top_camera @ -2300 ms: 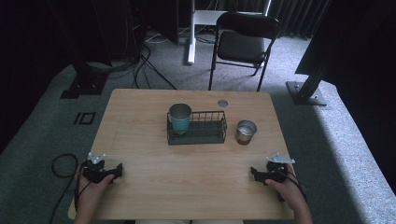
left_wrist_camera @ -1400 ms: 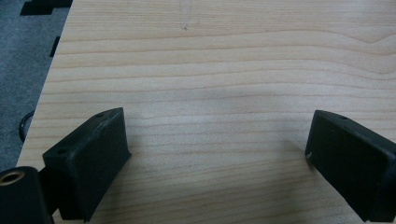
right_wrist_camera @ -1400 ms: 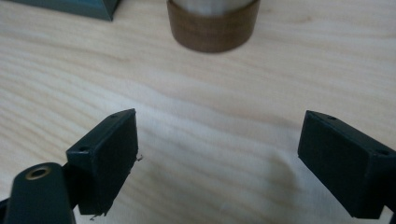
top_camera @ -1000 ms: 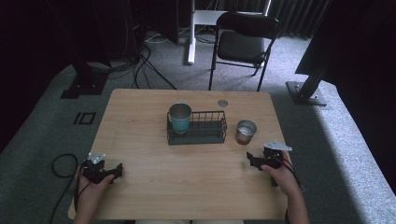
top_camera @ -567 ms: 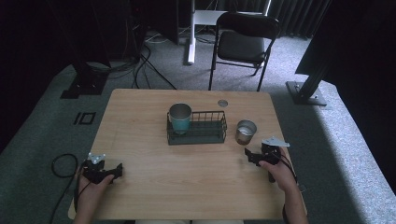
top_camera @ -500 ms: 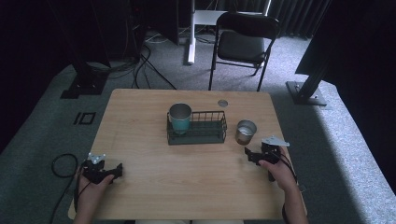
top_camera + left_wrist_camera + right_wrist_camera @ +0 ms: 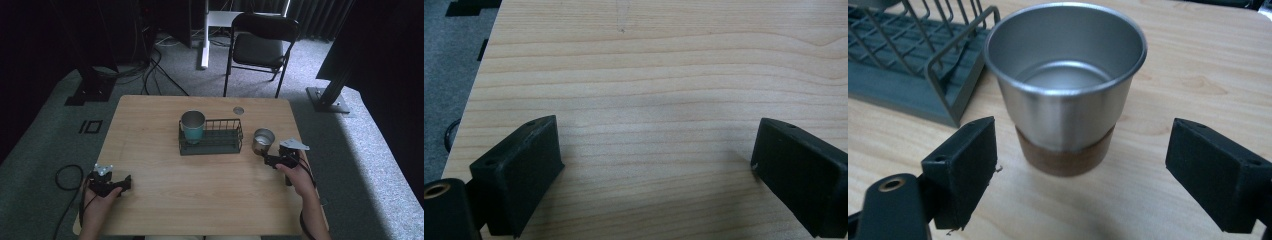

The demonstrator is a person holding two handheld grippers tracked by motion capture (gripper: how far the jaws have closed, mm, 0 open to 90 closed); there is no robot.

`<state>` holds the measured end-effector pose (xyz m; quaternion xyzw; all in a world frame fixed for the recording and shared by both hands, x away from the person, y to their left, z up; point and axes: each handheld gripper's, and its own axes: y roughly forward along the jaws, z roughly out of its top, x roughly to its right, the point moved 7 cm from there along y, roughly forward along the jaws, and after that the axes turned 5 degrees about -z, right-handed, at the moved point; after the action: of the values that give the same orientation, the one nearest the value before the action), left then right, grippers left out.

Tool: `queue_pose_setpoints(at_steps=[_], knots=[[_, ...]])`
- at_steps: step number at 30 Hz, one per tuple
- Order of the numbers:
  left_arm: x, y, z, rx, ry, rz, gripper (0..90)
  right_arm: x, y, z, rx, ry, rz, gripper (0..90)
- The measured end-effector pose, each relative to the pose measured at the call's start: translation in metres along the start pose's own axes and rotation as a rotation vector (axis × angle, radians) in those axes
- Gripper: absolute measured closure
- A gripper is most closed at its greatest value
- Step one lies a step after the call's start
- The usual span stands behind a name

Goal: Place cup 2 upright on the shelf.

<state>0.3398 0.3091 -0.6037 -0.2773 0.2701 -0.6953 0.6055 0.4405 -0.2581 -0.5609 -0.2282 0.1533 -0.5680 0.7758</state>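
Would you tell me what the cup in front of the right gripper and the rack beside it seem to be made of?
The cup looks like brushed steel, with soft reflections, and a matte brown band, perhaps wood or cork. The rack seems coated wire: thin dull grey-green rods.

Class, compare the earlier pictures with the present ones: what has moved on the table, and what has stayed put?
The right gripper has moved forward from the table's near edge up to the steel cup; its jaws stand open just short of the cup, gripping nothing. The left gripper, the wire rack and the teal cup inside it stayed where they were.
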Motion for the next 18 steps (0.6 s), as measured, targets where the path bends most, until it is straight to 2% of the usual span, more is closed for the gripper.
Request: queue_pose_setpoints(at_steps=[5, 18], knots=[[0.000, 0.000, 0.000, -0.002, 0.002, 0.000, 6.5, -0.002, 0.003, 0.006, 0.016, 0.003, 0.013, 12.9], [0.000, 0.000, 0.000, -0.002, 0.002, 0.000, 6.5, -0.006, 0.016, 0.013, 0.031, 0.011, 0.007, 12.6]])
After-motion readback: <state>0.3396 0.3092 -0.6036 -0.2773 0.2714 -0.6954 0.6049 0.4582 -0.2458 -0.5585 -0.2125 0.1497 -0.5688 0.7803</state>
